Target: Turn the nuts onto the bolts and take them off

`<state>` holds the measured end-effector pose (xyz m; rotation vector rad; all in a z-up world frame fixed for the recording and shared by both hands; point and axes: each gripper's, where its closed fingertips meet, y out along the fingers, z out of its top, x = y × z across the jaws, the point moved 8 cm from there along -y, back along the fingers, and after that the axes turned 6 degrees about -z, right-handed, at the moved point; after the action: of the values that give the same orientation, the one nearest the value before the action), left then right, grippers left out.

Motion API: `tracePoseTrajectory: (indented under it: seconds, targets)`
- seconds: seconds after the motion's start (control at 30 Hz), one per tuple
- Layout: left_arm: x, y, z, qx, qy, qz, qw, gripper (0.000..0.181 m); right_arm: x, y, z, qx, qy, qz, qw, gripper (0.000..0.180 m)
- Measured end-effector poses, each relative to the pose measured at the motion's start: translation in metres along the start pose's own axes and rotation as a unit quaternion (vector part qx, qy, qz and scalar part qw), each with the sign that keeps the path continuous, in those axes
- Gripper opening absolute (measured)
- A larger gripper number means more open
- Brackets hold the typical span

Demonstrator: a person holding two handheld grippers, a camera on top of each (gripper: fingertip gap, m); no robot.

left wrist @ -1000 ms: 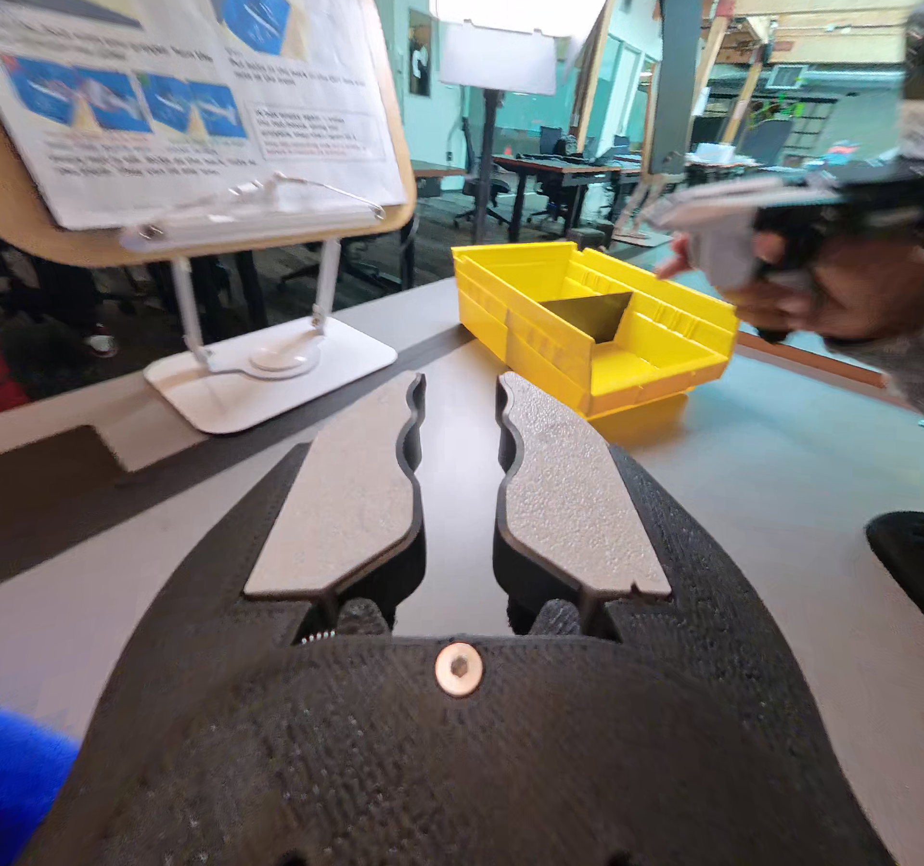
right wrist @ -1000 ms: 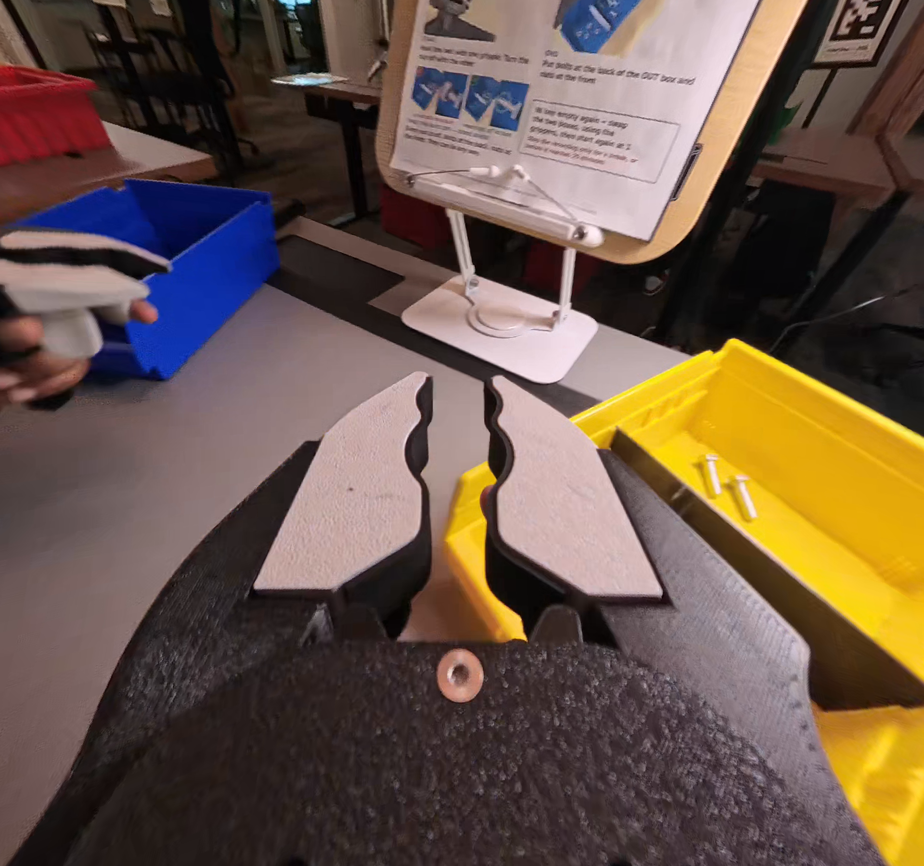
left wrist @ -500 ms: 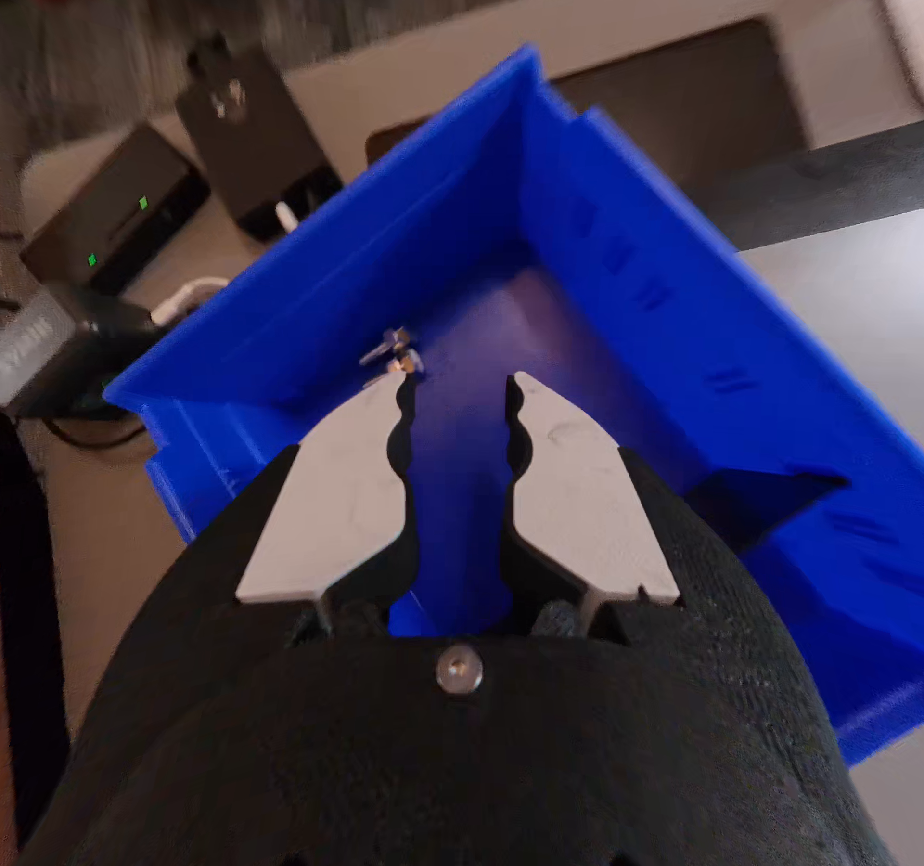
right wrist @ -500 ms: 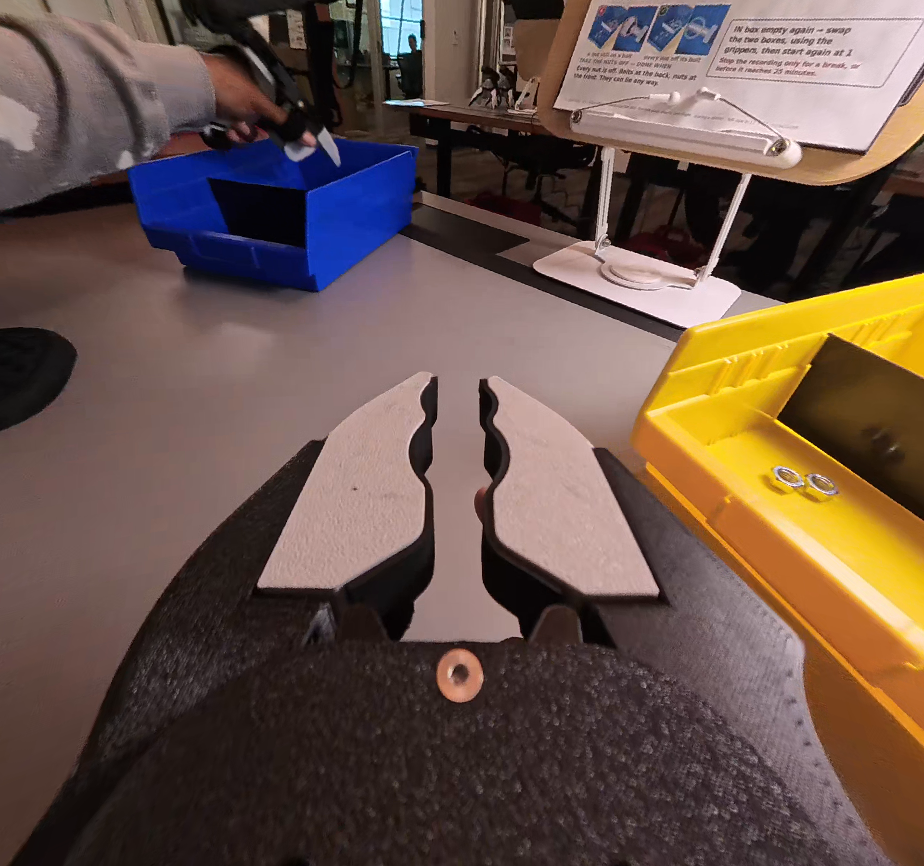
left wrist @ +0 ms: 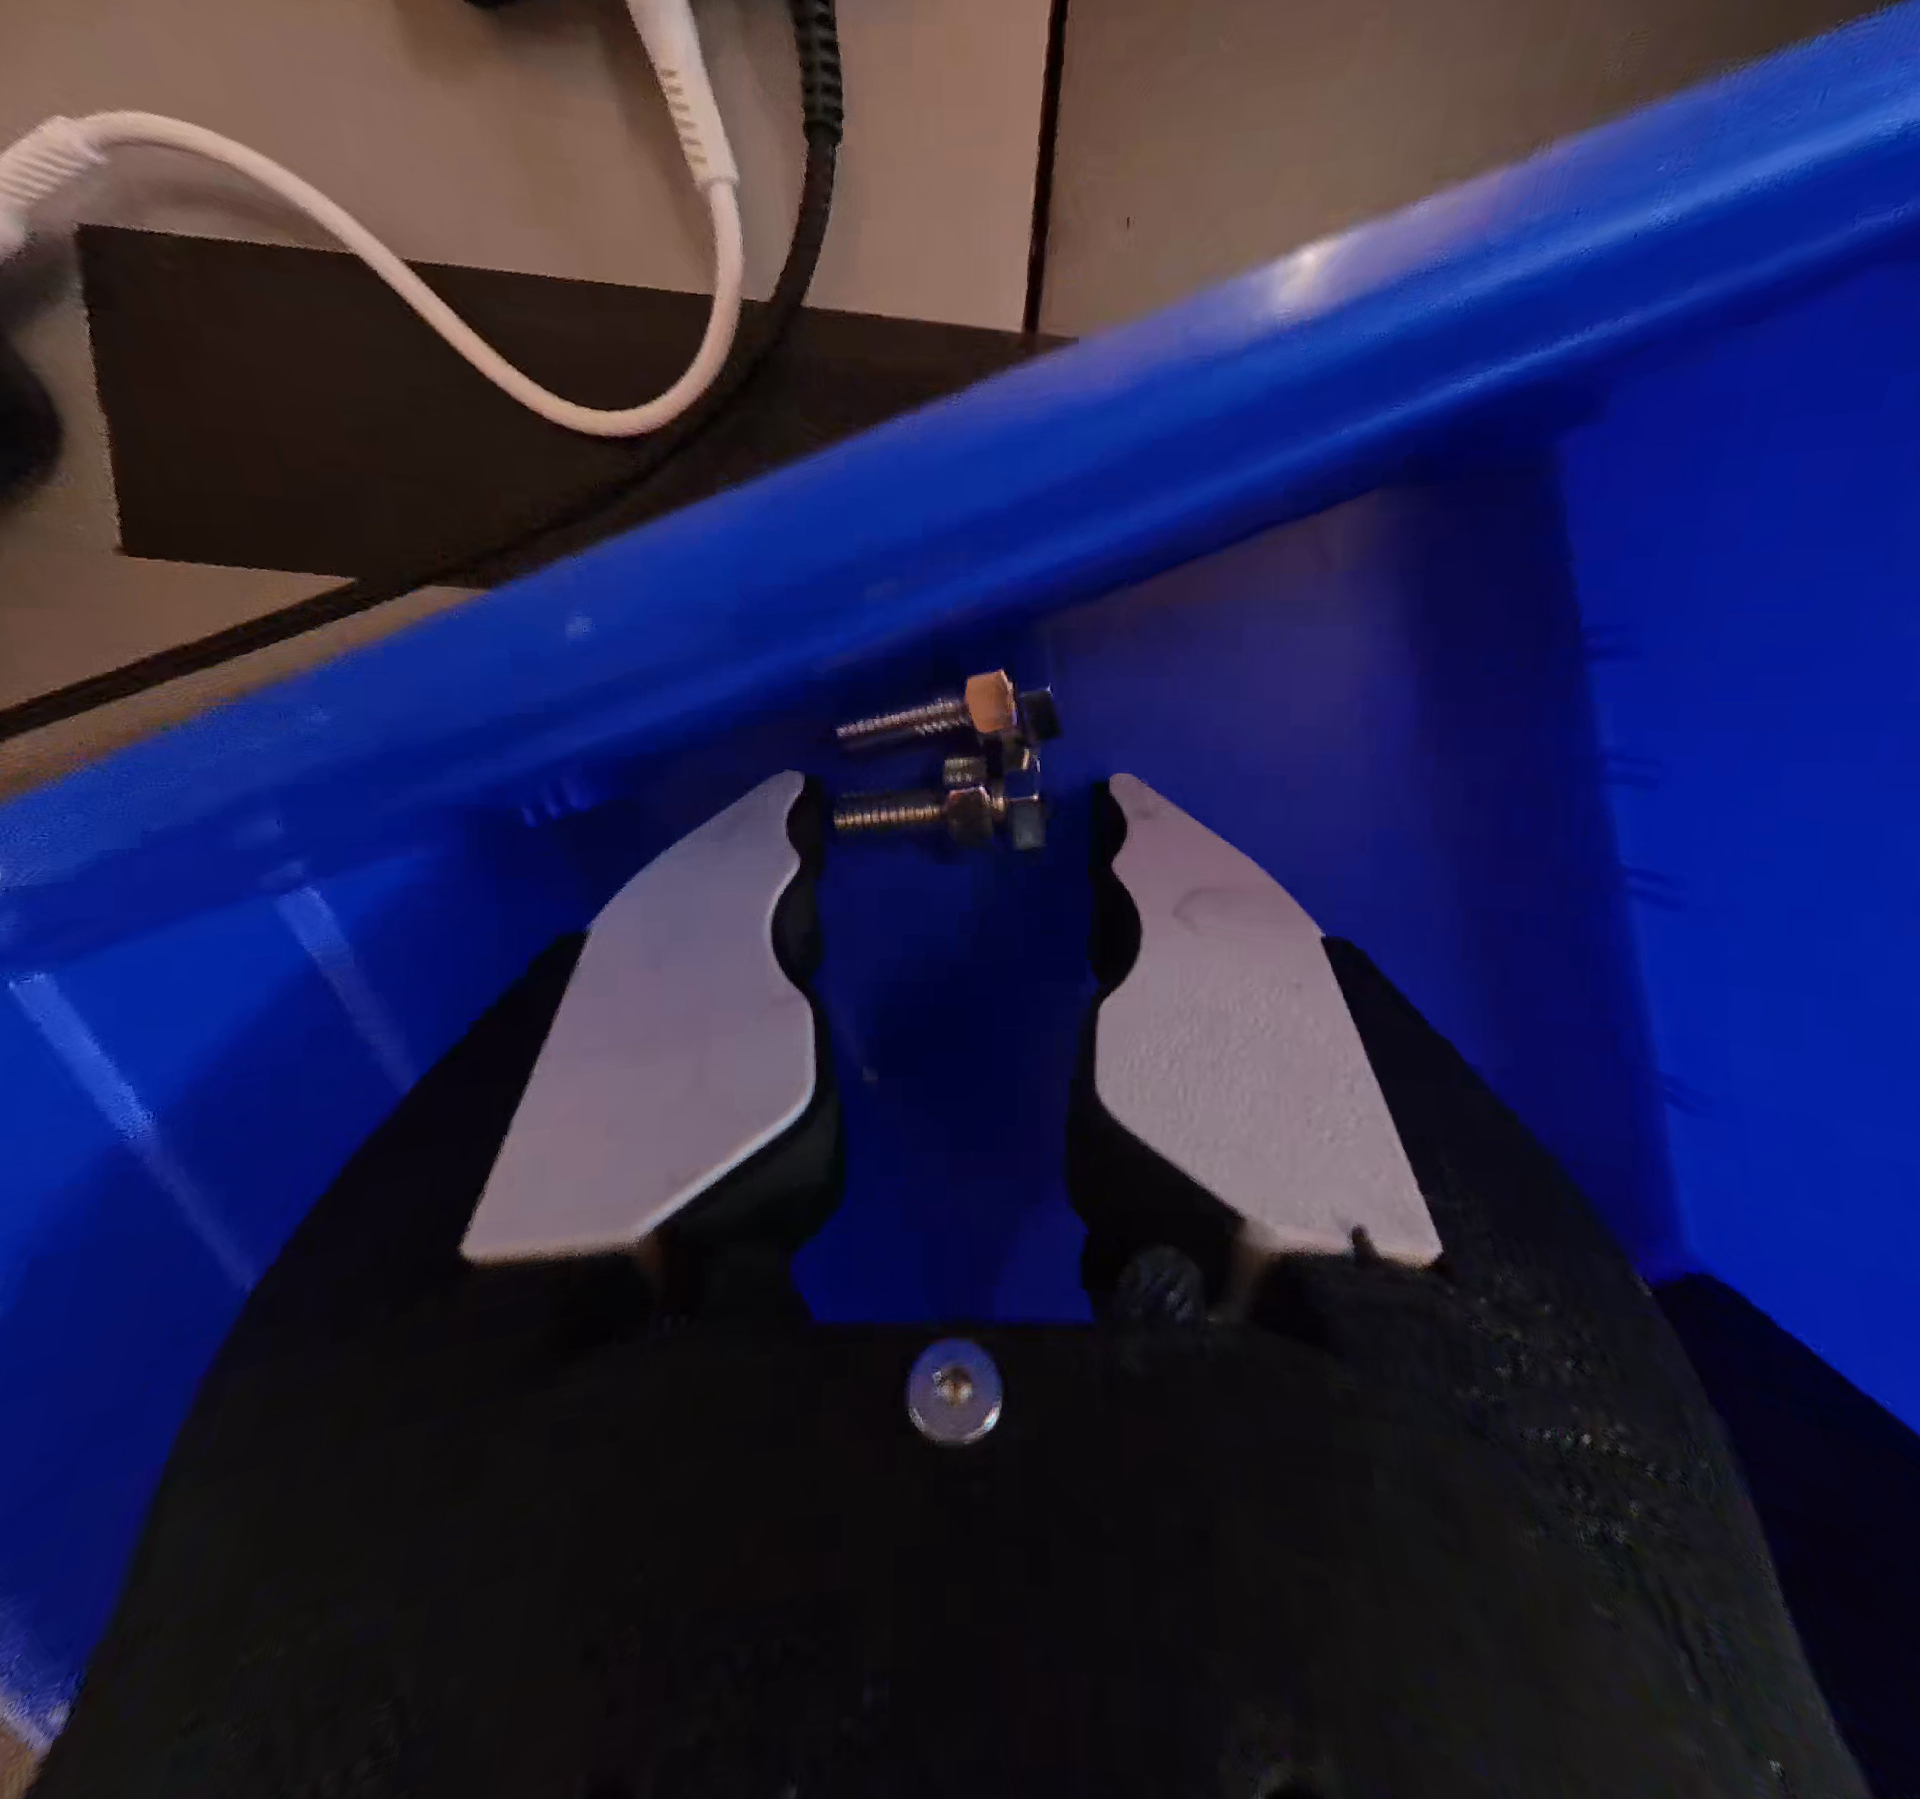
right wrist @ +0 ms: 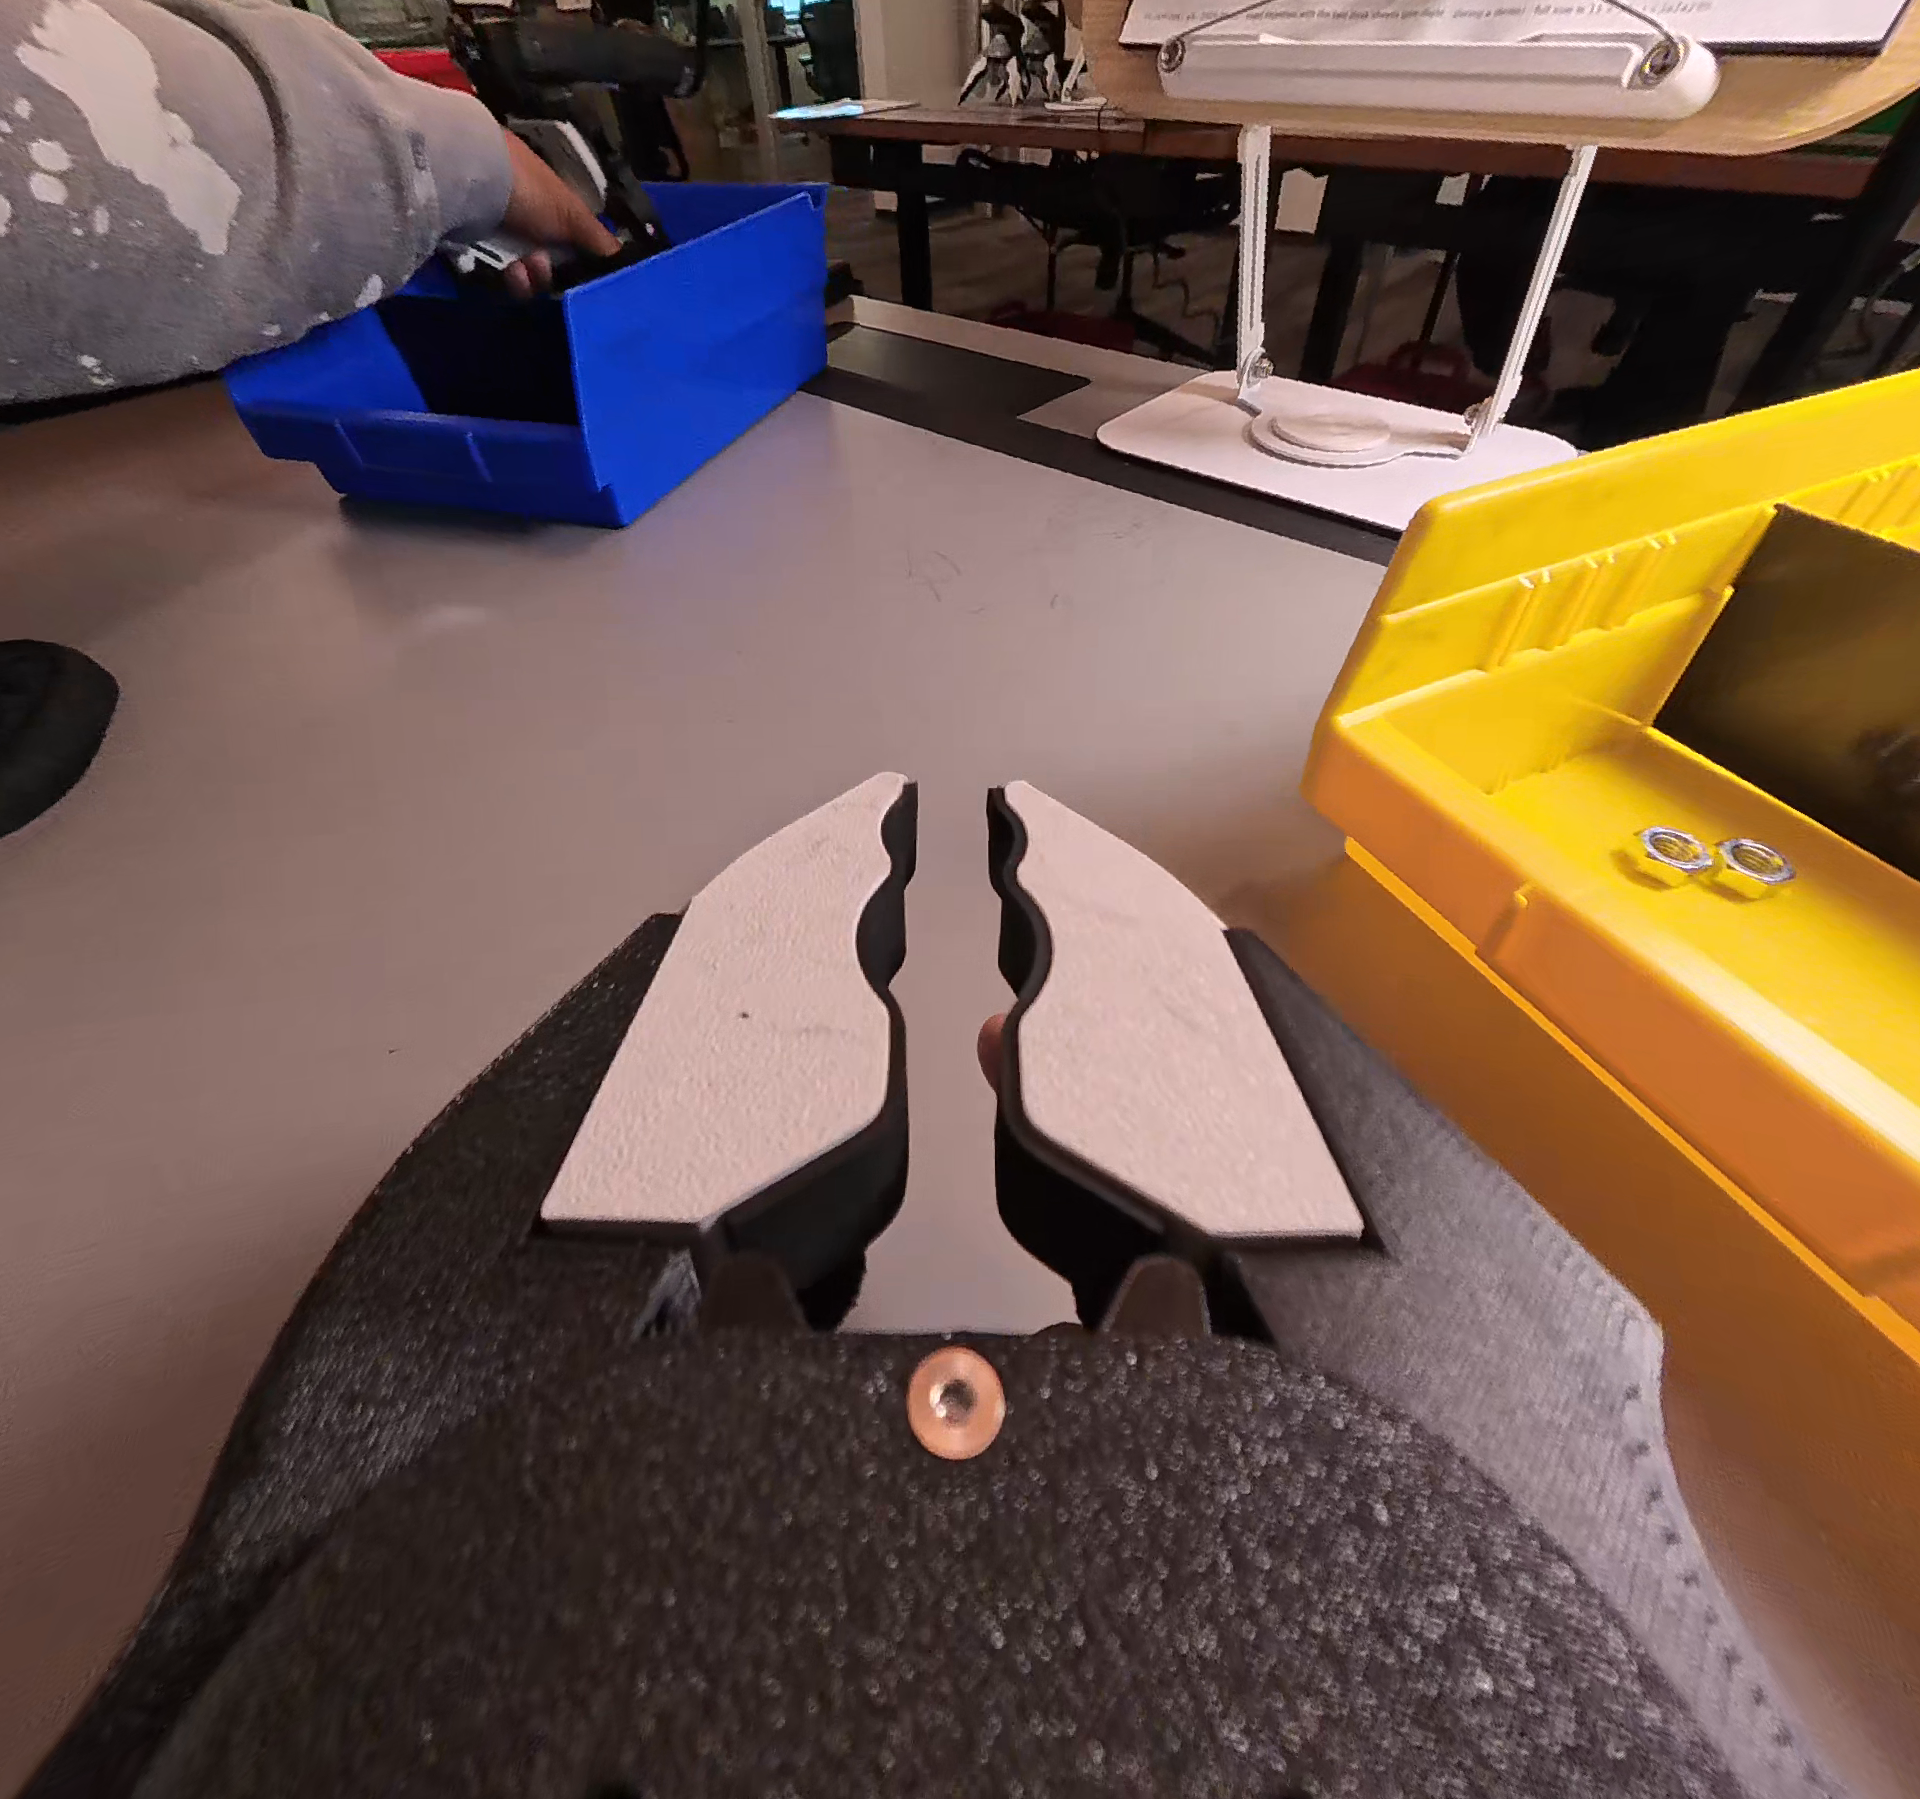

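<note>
We see the grey table [right wrist: 623, 710] spread across the right wrist view, carrying two bins and a white document stand [right wrist: 1340, 445] at its far edge. The blue bin [right wrist: 582, 367] sits far left, the yellow bin [right wrist: 1621, 814] close on the right, well apart from each other. A grey sleeve [right wrist: 208, 180] reaches over the blue bin, where our left gripper [left wrist: 956, 799] dips inside with its jaws spread wide and nothing between them. Our right gripper [right wrist: 951, 793] hovers low over bare table just beside the yellow bin, its jaws parted by a narrow gap, holding nothing. Beyond the blue rim in the left wrist view, a white cable [left wrist: 436, 295] and a black cable [left wrist: 810, 87] trail over the tabletop. Two bolts [left wrist: 935, 773] with nuts on them lie side by side against the blue bin's inner wall, just ahead of the left fingertips. Two loose nuts [right wrist: 1709, 856] lie touching each other in the yellow bin's front compartment.
</note>
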<state>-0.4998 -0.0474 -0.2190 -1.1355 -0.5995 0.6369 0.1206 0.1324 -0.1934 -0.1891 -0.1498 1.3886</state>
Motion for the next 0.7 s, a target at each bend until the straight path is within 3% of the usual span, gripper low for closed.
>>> tracePoseTrajectory:
  seconds: [0.1,0.27,0.43,0.57,0.7]
  targets:
    - [0.0,0.0,-0.001,0.0,0.012,-0.006,1.0,0.042,0.0,0.002,-0.002,-0.008,-0.003,-0.001,1.0,0.012]
    - [0.008,-0.007,-0.004,0.016,0.065,-0.012,0.998,0.042,0.0,0.004,-0.005,-0.014,-0.012,-0.008,1.0,0.011]
    - [0.039,-0.056,-0.004,0.112,0.195,0.007,0.974,0.042,-0.001,0.005,-0.005,-0.013,-0.013,-0.01,1.0,0.01]
    - [0.094,-0.119,-0.023,0.262,0.32,0.003,0.911,0.042,-0.005,0.011,0.002,-0.01,0.011,0.015,1.0,0.011]
    - [0.167,-0.166,-0.073,0.378,0.433,-0.039,0.817,0.041,-0.013,0.021,0.034,0.022,0.019,0.041,0.999,0.011]
